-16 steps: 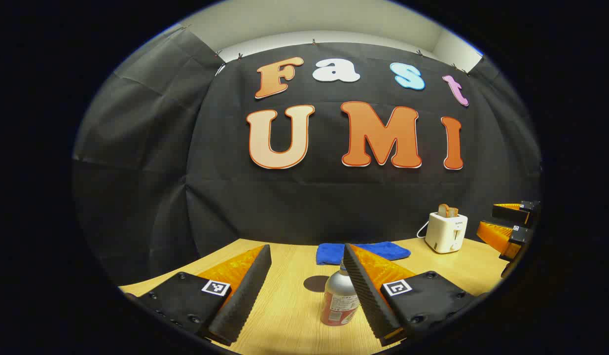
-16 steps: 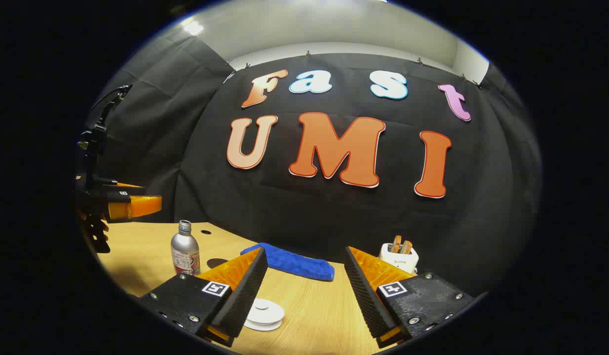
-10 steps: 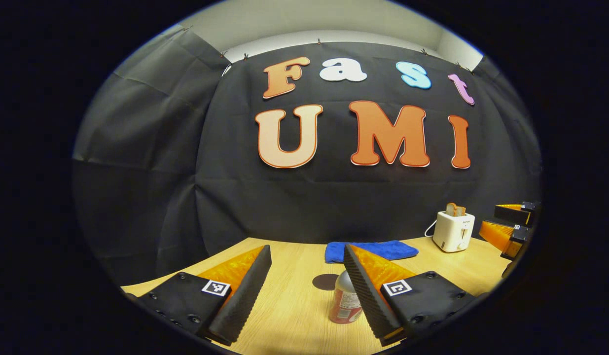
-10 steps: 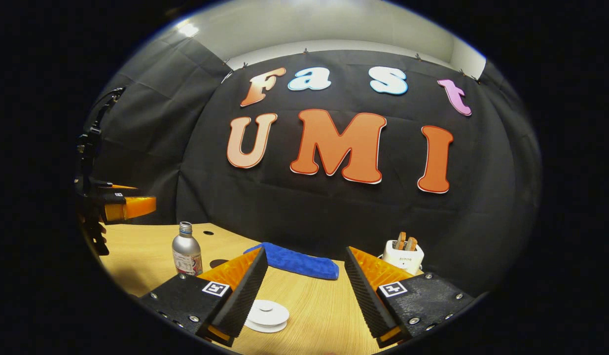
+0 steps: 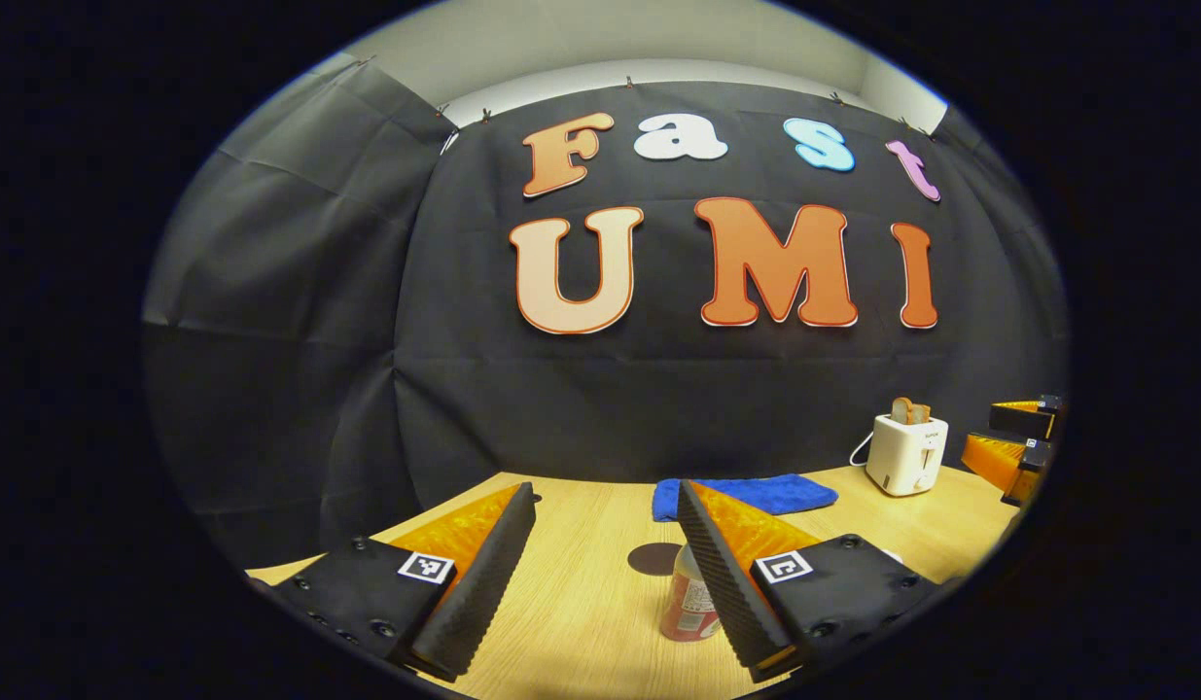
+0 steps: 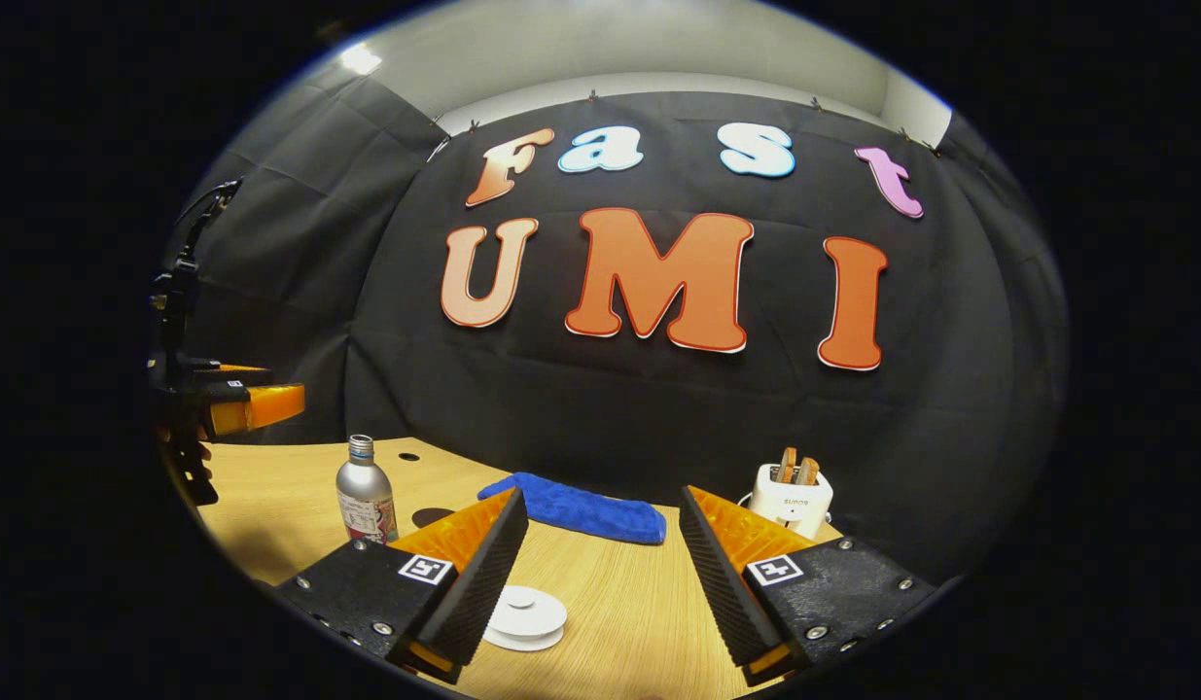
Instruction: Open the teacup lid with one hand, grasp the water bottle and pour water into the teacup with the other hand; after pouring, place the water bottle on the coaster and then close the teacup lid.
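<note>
A: The water bottle (image 5: 688,608) is parked upright on the counter (image 5: 581,583), half hidden behind one finger of the left gripper (image 5: 605,574), dark round coaster (image 5: 653,558) just behind it. Jaws spread wide, nothing held.

B: So it could get knocked over if that finger is swung in off-centre. Right gripper (image 6: 600,574) is spread and empty too, teacup lid (image 6: 525,615) sitting below it. Bottle label and toaster (image 6: 793,501) print can't be made out.

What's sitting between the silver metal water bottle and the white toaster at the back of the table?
A blue cloth lies on the wooden table between the silver metal water bottle and the white toaster, seen in the right gripper view.
</note>
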`<state>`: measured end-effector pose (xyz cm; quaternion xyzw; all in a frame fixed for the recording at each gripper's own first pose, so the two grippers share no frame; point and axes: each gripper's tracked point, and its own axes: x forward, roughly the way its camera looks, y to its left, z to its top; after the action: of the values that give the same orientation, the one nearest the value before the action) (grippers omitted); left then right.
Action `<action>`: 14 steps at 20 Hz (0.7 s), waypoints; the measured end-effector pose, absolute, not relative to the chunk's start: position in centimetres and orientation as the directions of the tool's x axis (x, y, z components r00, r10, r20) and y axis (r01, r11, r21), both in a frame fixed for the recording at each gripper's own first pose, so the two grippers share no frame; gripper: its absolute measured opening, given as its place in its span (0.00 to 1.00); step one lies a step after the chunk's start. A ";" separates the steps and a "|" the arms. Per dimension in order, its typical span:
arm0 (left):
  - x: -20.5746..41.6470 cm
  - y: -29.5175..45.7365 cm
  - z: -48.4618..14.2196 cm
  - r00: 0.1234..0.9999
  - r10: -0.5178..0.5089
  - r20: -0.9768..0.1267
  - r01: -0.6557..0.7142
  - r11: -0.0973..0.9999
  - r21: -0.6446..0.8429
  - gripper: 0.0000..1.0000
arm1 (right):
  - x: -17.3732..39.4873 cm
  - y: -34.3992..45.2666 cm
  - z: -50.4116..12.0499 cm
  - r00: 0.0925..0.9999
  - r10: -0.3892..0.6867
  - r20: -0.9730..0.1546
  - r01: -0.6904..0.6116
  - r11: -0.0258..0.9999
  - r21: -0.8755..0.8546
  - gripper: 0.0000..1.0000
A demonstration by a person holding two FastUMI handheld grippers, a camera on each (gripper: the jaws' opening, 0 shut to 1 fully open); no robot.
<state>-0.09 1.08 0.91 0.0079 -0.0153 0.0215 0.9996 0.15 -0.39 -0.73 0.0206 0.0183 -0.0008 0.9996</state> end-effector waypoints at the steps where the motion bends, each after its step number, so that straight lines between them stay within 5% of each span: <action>1: -0.1 1.1 1.1 0.999 0.041 0.035 -0.042 0.999 0.014 0.98 | 0.1 -0.5 -0.6 1.000 0.000 -0.029 0.001 0.999 0.040 0.94; 14: 0.3 1.2 -0.1 0.999 0.042 0.004 -0.042 0.999 0.030 0.97 | 1.1 1.9 -6.4 0.980 0.076 -0.183 -0.075 0.997 0.009 0.85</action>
<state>0.32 1.17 -0.15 0.0152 -0.0015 0.0208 0.9997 1.05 1.88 -6.38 0.0008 0.0922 0.0379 0.9950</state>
